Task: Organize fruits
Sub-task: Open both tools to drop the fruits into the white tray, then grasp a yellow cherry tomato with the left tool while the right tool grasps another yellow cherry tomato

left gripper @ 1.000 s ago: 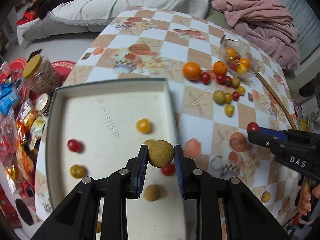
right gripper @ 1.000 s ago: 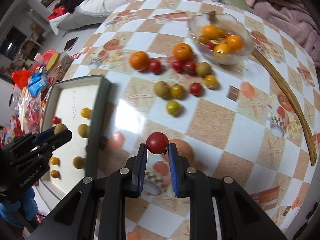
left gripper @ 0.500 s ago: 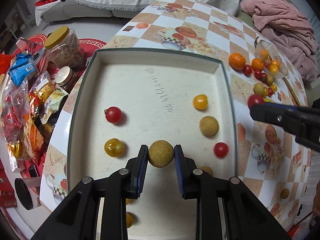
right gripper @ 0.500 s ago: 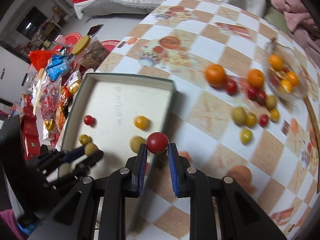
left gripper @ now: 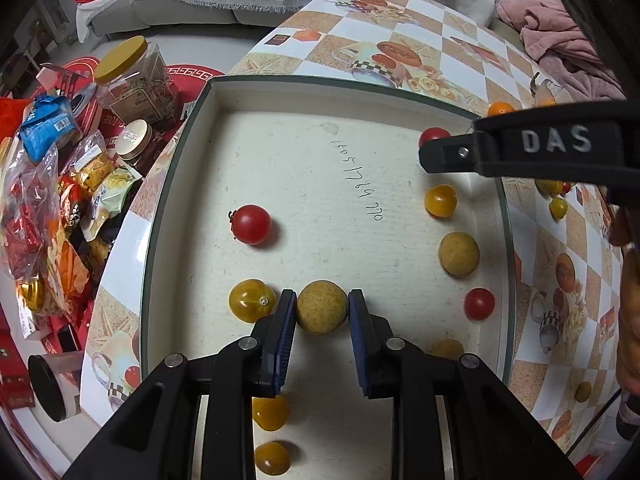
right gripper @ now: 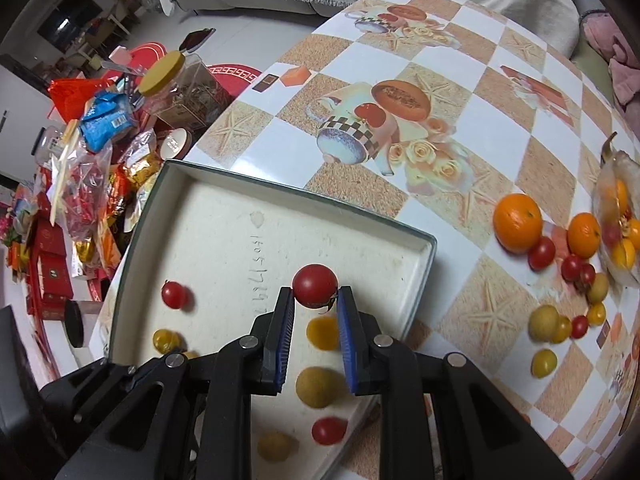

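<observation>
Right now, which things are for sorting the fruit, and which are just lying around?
For the job:
left gripper holding tan fruit
right gripper holding red tomato
tray
oranges
glass bowl

Just lying about:
yellow-lidded jar
snack bags
pink blanket

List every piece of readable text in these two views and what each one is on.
"DAS": white raised letters on the side of the right tool.
Handwritten digits on the floor of the tray: there, but not surely readable.
Print on the blue packet and the small lid beside the table: too small to read.
</observation>
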Demonstrator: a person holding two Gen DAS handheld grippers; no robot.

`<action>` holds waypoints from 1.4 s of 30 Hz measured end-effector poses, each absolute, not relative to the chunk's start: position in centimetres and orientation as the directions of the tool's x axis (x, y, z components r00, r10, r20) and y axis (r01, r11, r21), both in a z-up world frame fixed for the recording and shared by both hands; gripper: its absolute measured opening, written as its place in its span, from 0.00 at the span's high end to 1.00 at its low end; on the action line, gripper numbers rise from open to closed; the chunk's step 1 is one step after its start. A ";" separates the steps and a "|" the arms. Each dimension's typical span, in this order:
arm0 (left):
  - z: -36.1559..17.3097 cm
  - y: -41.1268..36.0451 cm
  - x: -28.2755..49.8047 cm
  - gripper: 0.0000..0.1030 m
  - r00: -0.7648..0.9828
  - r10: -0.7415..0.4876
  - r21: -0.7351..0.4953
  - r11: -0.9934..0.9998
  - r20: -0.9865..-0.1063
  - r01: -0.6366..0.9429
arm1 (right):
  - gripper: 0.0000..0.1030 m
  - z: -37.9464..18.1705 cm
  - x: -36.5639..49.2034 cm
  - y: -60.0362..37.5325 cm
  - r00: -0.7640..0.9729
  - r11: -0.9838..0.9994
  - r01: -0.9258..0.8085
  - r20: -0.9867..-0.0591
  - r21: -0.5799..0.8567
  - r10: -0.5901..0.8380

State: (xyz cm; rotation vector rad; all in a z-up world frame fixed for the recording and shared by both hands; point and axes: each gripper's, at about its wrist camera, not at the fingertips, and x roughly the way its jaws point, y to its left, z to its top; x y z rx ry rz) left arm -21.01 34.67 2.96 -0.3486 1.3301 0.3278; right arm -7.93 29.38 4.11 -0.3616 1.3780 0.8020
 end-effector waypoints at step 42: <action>7.1 28.2 -18.9 0.28 0.268 0.086 0.026 0.976 -0.960 -0.218 | 0.00 8.8 -7.8 12.2 0.039 0.822 -0.489 -0.933 0.294 0.357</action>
